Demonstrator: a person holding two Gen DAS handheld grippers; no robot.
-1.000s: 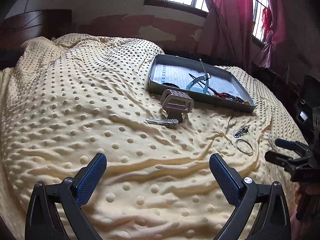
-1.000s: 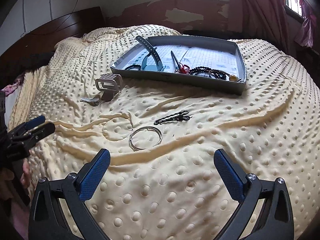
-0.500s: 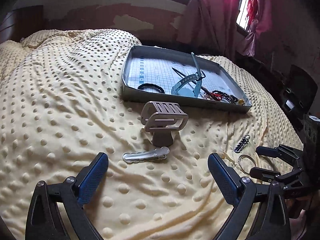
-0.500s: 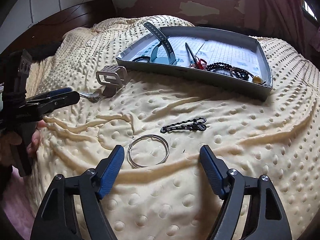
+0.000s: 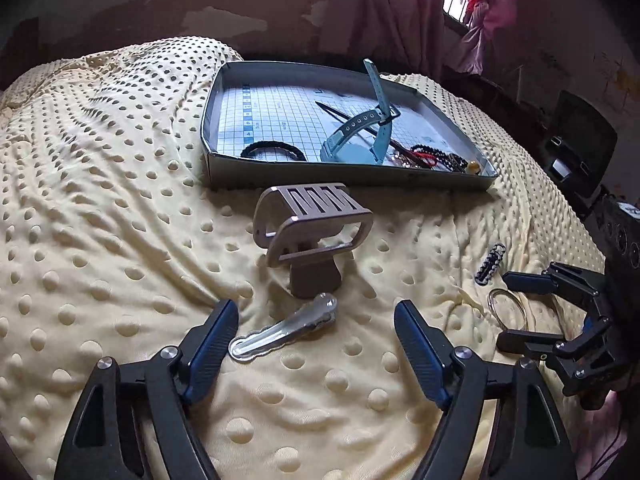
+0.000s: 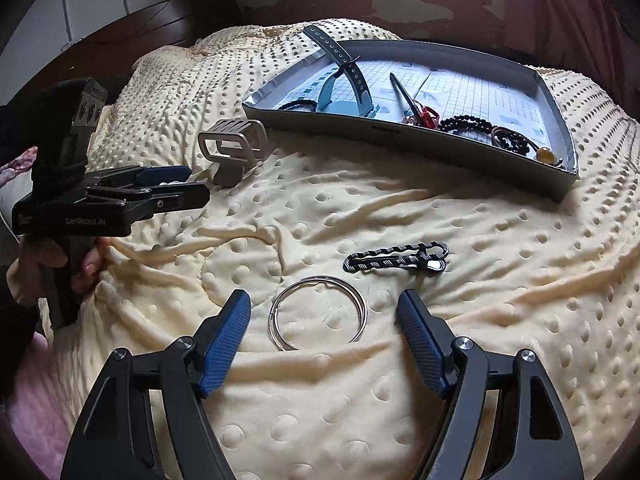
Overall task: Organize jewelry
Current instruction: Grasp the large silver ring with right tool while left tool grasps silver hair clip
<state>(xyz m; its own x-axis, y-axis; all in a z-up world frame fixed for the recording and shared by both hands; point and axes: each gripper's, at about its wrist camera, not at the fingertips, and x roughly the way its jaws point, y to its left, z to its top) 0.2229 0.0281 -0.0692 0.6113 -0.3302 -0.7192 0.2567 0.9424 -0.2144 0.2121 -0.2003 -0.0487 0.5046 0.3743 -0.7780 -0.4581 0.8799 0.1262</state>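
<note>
Right wrist view: both tongs (image 6: pixel 324 312) (image 5: pixel 316 330) spread wide, bangle (image 6: pixel 318 313) lying between right's tips.

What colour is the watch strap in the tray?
Light blue-teal watch strap, seen best in the left wrist view.

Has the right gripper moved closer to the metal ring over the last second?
Yes. The right gripper has moved forward and down toward the metal ring, which now lies between its open fingers; the grey tray beyond also looks nearer.

Left claw (image 5: pixel 316 334) spread wide around silver clip (image 5: pixel 282 334) on blanket (image 5: pixel 100 200).
</note>
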